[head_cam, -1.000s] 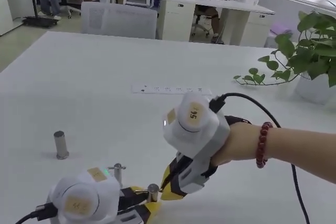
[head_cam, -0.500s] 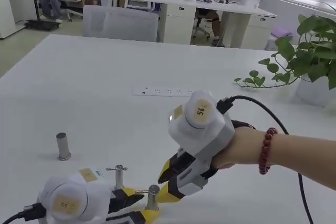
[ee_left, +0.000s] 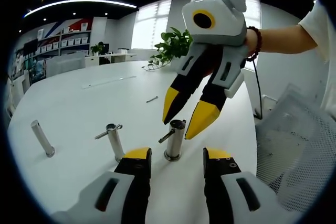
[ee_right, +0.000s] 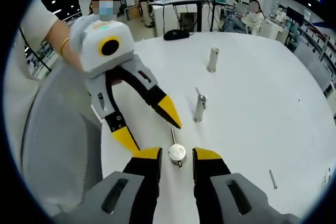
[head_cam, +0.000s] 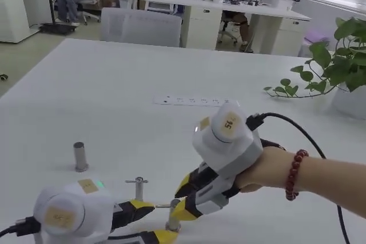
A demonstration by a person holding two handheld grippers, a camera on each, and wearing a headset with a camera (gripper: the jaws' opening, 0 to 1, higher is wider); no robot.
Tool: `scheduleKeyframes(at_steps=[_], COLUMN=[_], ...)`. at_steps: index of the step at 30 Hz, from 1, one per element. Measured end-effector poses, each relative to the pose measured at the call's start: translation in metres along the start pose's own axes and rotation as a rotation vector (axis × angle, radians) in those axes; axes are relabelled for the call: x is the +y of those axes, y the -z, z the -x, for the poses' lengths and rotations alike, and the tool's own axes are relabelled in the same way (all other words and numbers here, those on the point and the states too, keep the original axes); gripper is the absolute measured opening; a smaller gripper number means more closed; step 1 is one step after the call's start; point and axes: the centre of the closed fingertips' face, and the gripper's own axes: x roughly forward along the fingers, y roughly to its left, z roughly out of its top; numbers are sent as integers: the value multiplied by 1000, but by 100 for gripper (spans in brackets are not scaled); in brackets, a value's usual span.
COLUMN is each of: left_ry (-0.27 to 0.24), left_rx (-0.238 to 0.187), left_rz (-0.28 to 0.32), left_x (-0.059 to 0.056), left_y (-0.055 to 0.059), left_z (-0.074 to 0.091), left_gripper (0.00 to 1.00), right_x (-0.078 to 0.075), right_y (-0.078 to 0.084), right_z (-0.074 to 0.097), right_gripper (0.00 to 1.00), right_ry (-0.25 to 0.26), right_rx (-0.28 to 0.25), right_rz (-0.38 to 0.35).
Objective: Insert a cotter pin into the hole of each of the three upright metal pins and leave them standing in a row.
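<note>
**Desk:** Any containers in shot?

**Operator:** One: a white pot point(head_cam: 350, 102) at the bench's right edge, holding a leafy green plant point(head_cam: 337, 61).

**Desk:** And the setting?

**Operator:** I see a white bench point(head_cam: 114, 78) with a power strip point(head_cam: 194, 101) lying flat on it, and office desks point(head_cam: 217, 1) behind. Three metal pins stand upright in a slanting row. The far pin point(head_cam: 80, 156) is bare. The middle pin point(head_cam: 138, 190) carries a seated cotter pin point(head_cam: 137, 180). The near pin point(head_cam: 173, 216) has a second cotter pin point(head_cam: 163, 205) sticking out of its side. A loose cotter pin point(ee_left: 151, 99) lies farther off.

**Desk:** The tools?

**Operator:** My left hand-held gripper point(head_cam: 153, 220) is open, jaws either side of the near pin without gripping it. My right hand-held gripper point(head_cam: 183, 198), jaws also parted, holds nothing and hovers over that pin's top. Whether any tip touches the second cotter pin, I cannot tell.
</note>
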Motion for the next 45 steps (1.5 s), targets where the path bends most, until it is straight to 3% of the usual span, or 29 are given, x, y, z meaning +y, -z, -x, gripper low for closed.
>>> scheduleKeyframes(at_steps=[20,30,38,45], left_ry=[-7,-17,-18,-23], left_rx=[-38,-50,-63,-59], left_rz=[42,32,14,2], left_x=[-9,-13,-13,-13], left_y=[-7,-12,-15,-16], left_z=[31,43,47,52], left_gripper=[57,67,69,73], right_x=[0,-1,-1,-4], right_y=[1,2,2,3], right_z=[-9,-8,-8,-6], right_gripper=[16,15,14,13], right_ry=[-7,2,5,3], right_rx=[-19,-16,-8,9], right_rz=[6,53,52,99])
